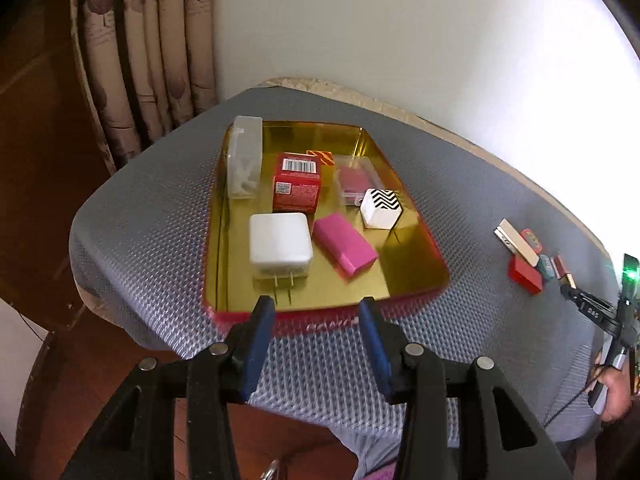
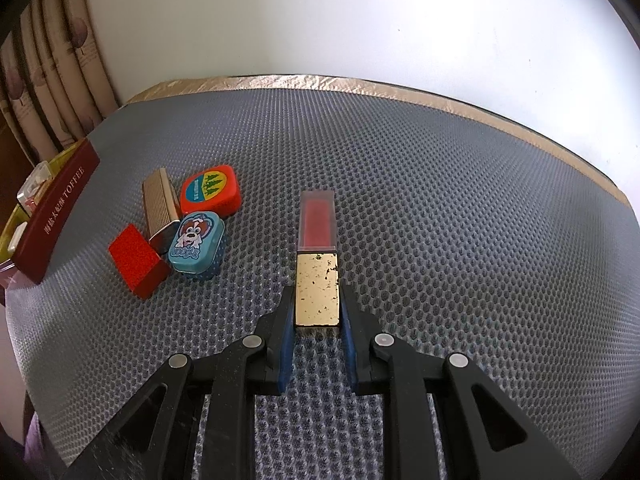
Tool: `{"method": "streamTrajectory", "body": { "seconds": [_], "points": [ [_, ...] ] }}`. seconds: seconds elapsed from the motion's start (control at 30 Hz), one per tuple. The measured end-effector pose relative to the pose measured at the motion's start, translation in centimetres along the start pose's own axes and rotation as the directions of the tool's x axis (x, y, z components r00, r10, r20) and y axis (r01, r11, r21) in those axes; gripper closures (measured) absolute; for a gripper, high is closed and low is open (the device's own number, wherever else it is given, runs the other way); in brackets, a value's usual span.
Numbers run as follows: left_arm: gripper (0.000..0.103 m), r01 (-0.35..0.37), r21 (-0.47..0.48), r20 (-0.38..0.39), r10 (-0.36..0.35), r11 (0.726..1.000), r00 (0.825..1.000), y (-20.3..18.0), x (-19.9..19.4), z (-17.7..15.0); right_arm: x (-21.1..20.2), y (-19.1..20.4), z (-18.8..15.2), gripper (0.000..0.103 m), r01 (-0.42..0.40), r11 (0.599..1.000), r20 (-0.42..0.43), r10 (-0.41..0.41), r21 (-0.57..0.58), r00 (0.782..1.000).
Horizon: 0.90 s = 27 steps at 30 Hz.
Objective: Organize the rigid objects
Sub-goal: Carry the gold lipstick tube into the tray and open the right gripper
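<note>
A gold tin tray (image 1: 416, 268) with a red rim holds a white charger (image 1: 280, 244), a pink box (image 1: 345, 246), a zigzag cube (image 1: 381, 208), a red carton (image 1: 297, 184) and a clear case (image 1: 245, 158). My left gripper (image 1: 316, 308) hangs open and empty just in front of the tray's near rim. My right gripper (image 2: 317, 300) is shut on the gold cap of a red lipstick (image 2: 317, 224) that lies on the mat, pointing away from me. A red block (image 2: 138, 266), a ribbed gold case (image 2: 162, 206), a blue dog tin (image 2: 196, 246) and an orange tin (image 2: 210, 192) lie clustered to its left.
The grey mesh mat (image 2: 440, 200) covers a round table against a white wall. The tray's dark red side (image 2: 56, 216) bounds the left edge in the right wrist view. Curtains (image 1: 132, 60) hang behind the table at the left. A hand (image 1: 614, 394) shows at the right edge.
</note>
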<state>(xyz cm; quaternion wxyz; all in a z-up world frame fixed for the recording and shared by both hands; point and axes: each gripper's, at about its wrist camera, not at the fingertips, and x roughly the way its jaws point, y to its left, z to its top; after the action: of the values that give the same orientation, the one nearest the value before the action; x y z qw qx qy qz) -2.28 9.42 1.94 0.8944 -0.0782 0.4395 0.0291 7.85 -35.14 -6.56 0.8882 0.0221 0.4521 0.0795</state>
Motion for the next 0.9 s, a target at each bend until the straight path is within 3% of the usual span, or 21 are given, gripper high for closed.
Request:
{"method": "streamTrajectory", "body": {
  "seconds": [0.2, 0.4, 0.53, 0.7, 0.9],
  "points": [
    [0.058, -0.029, -0.015, 0.094, 0.03, 0.999, 0.995, 0.4, -1.9, -0.4, -0.5, -0.4, -0.3, 0.084, -0.019, 0.998, -0.03, 0.021, 0.053, 0.999],
    [0.058, 0.006, -0.035, 0.077, -0.003, 0.999, 0.997, 0.7, -2.0, -1.5, -2.0, -0.8, -1.7, 0.084, -0.1, 0.984, -0.053, 0.109, 0.15, 0.993],
    [0.058, 0.019, -0.067, 0.077, -0.014, 0.998, 0.997, 1.2, -2.1, -1.5, -3.6, -0.6, -2.6, 0.084, -0.192, 0.953, -0.04, 0.207, 0.234, 0.977],
    [0.058, 0.049, -0.139, 0.041, -0.043, 0.989, 0.998, 2.3, -1.6, -1.7, -6.4, 1.3, -2.1, 0.084, -0.334, 0.898, 0.005, 0.347, 0.286, 0.938],
    [0.058, 0.082, -0.22, 0.002, -0.084, 0.972, 0.996, 3.4, -0.8, -2.1, -8.2, 6.9, 1.4, 0.084, -0.508, 0.815, 0.014, 0.526, 0.279, 0.851]
  ]
}}
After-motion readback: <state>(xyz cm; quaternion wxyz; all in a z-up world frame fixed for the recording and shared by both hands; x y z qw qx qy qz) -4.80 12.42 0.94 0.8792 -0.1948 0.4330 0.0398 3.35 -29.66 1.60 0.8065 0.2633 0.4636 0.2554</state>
